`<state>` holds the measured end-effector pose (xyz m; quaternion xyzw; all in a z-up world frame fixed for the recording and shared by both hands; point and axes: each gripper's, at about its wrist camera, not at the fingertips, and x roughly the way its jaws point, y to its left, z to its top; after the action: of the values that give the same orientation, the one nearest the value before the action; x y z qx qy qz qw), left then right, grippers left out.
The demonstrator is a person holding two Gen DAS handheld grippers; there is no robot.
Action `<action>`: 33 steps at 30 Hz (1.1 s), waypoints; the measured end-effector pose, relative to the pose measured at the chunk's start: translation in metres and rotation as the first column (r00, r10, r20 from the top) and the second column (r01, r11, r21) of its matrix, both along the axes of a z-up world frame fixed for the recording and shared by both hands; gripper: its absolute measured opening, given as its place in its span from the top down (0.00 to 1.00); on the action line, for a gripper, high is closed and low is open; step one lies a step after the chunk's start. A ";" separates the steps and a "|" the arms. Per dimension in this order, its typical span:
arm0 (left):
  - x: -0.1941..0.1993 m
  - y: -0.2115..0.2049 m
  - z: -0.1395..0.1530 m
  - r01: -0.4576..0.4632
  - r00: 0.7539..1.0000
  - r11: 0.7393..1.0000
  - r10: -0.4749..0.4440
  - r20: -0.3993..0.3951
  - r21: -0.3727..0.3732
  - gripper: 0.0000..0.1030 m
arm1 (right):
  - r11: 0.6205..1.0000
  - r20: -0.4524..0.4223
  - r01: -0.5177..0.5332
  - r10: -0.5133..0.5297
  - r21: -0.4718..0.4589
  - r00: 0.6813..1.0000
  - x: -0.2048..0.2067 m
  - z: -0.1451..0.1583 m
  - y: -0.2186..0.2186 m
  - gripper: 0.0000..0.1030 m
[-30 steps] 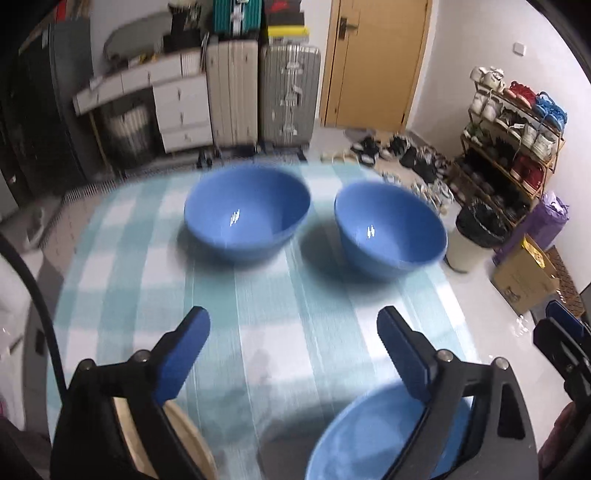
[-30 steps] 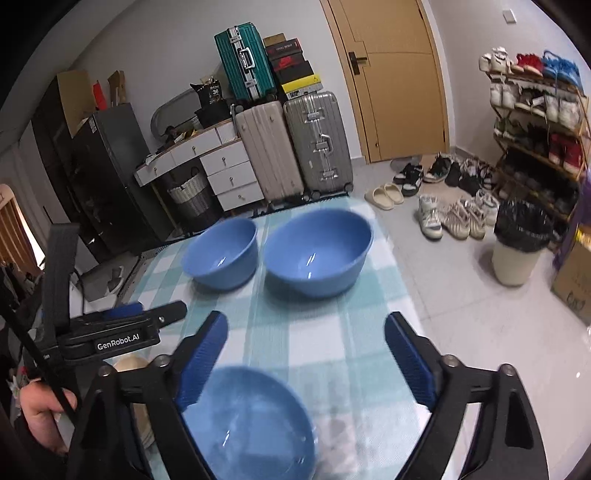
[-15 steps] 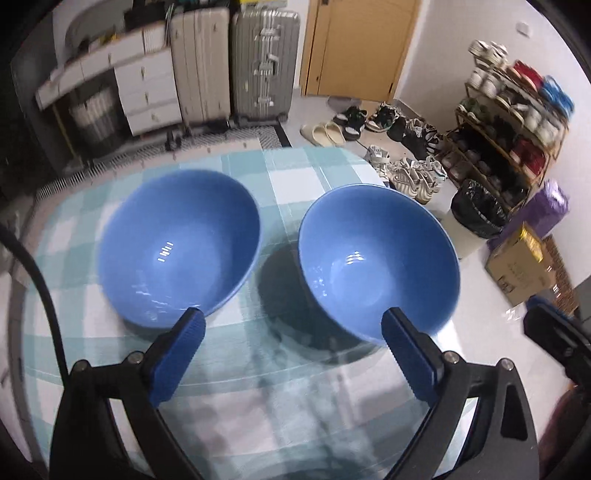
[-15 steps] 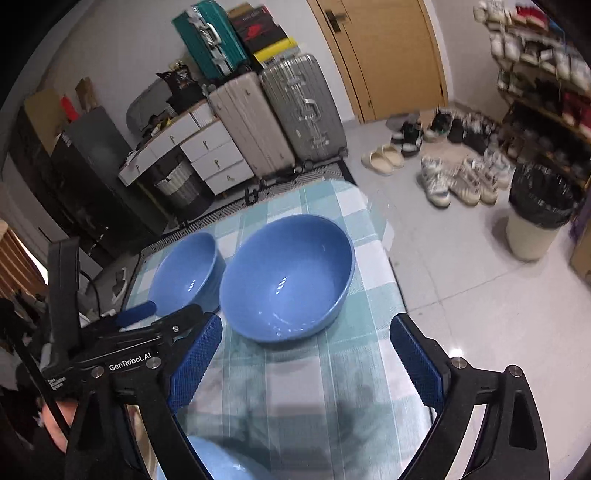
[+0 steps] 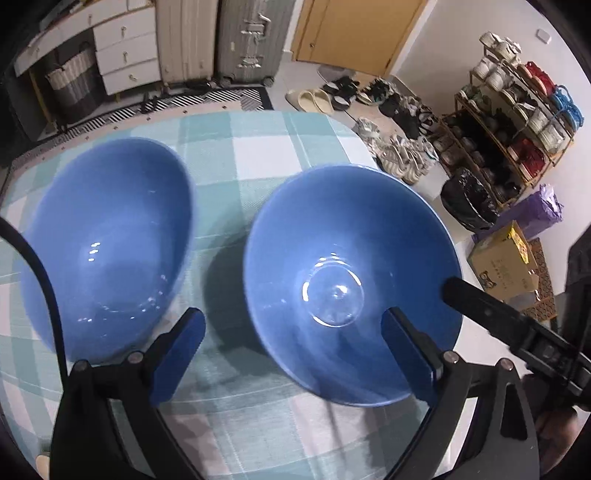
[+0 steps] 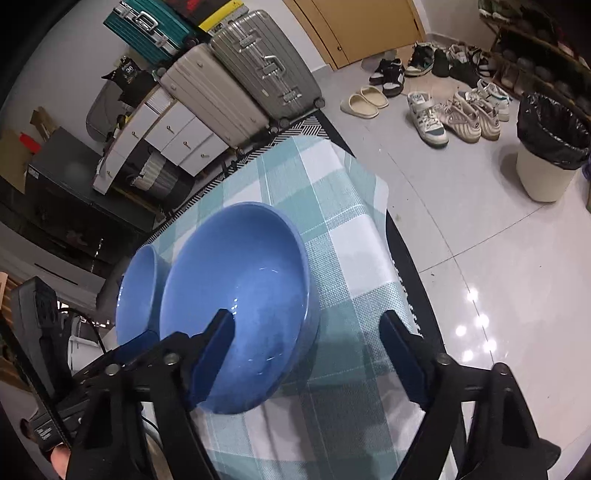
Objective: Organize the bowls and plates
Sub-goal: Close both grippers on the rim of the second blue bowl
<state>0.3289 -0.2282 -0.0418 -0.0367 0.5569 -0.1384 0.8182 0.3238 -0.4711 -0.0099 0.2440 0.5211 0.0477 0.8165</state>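
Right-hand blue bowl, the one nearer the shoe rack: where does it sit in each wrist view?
Left wrist: right-hand blue bowl fills centre-right, its near rim between the left gripper's fingers; the other blue bowl is to its left.
Right wrist: the same bowl sits centre-left, the right gripper's left finger inside it, the other bowl partly hidden behind it.
Shared landmark: the grey suitcase.

Glossy white floor [image 6: 498, 258], wooden door [image 5: 354, 33], suitcases [image 6: 236, 85], shoe rack [image 5: 517, 122].
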 end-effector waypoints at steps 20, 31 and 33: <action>0.014 -0.014 -0.012 0.064 0.998 0.998 -0.064 -0.023 -0.029 0.23 | 1.000 -0.079 -0.016 0.014 -0.015 0.997 0.030 -0.029 0.015 0.51; 0.022 -0.016 -0.023 0.046 0.997 0.998 -0.049 -0.062 -0.038 0.45 | 0.999 -0.126 -0.030 0.025 -0.039 0.992 0.035 -0.038 0.021 0.74; 0.022 -0.018 -0.026 0.046 0.996 0.999 -0.048 -0.072 -0.022 0.46 | 0.998 -0.135 -0.027 0.020 -0.051 0.991 0.036 -0.041 0.021 0.81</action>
<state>0.3512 -0.2464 -0.0681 -0.0368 0.5856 -0.1618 0.7934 0.3601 -0.4503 -0.0507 0.2186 0.5791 0.0269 0.7850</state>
